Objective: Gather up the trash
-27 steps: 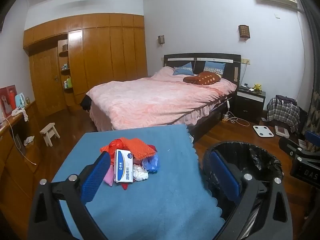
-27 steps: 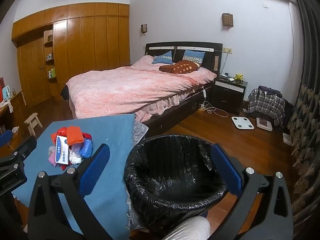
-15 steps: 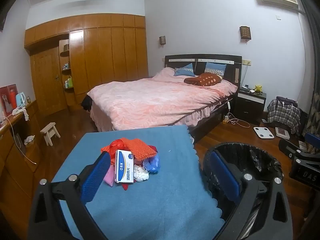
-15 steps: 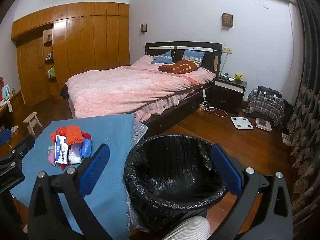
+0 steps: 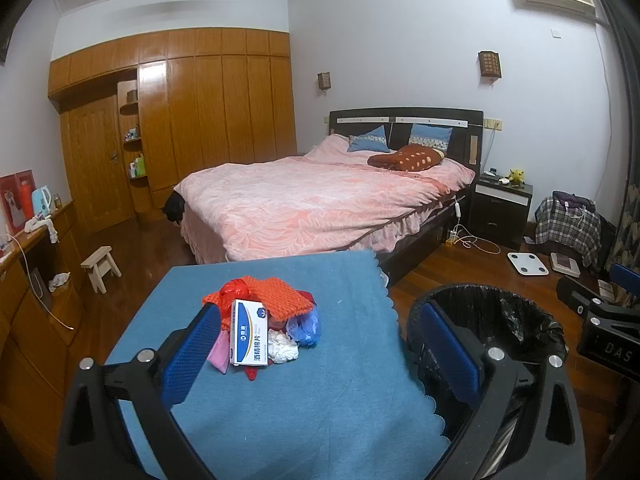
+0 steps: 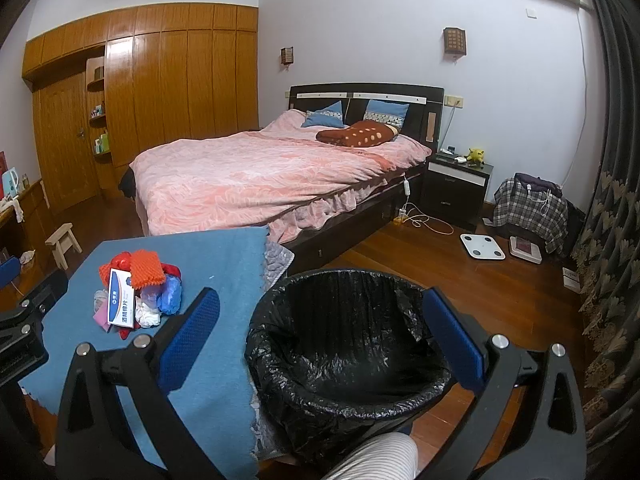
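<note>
Trash pile (image 5: 264,328) sits on the table (image 5: 320,400), just ahead of the left gripper (image 5: 320,344), nearer its left finger (image 5: 192,352). The bin (image 6: 344,344) stands beside the table, between the right gripper's (image 6: 320,332) fingers. Beyond both fingertips lies the bed (image 5: 320,200).

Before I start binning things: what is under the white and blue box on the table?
The box lies on a pile: a pink scrap, white crumpled paper and a red bag show around it. Anything directly beneath is covered.
</note>
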A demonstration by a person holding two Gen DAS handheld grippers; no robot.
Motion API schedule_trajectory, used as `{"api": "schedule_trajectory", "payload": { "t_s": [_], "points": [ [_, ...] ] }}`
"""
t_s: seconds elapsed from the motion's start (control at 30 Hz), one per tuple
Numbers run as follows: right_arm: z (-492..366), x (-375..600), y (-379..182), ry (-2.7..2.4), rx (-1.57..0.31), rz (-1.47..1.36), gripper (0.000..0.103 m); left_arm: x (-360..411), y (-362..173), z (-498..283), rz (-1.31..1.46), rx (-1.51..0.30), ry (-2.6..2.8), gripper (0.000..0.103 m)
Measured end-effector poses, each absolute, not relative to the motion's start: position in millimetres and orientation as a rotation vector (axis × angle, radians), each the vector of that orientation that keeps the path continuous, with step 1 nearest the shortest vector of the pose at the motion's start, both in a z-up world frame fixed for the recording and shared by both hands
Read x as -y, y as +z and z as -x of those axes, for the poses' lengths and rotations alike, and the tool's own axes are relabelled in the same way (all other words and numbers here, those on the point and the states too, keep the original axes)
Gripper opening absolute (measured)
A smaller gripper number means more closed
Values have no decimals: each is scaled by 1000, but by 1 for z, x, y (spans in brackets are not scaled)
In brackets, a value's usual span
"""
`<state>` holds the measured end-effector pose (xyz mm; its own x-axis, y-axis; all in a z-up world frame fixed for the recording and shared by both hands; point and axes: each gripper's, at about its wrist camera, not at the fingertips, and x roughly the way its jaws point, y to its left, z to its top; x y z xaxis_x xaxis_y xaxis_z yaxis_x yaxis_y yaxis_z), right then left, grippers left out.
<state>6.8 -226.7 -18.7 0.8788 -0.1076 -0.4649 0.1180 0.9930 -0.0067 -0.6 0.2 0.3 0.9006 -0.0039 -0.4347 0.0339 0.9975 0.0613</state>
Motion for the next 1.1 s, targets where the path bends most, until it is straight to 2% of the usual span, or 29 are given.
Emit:
{"api": "schedule_trajectory", "payload": {
  "t_s": [1.1],
  "points": [
    [-6, 230, -22, -117, -487, -18, 99, -3, -3, -2, -69, -453, -19, 97]
  ]
}}
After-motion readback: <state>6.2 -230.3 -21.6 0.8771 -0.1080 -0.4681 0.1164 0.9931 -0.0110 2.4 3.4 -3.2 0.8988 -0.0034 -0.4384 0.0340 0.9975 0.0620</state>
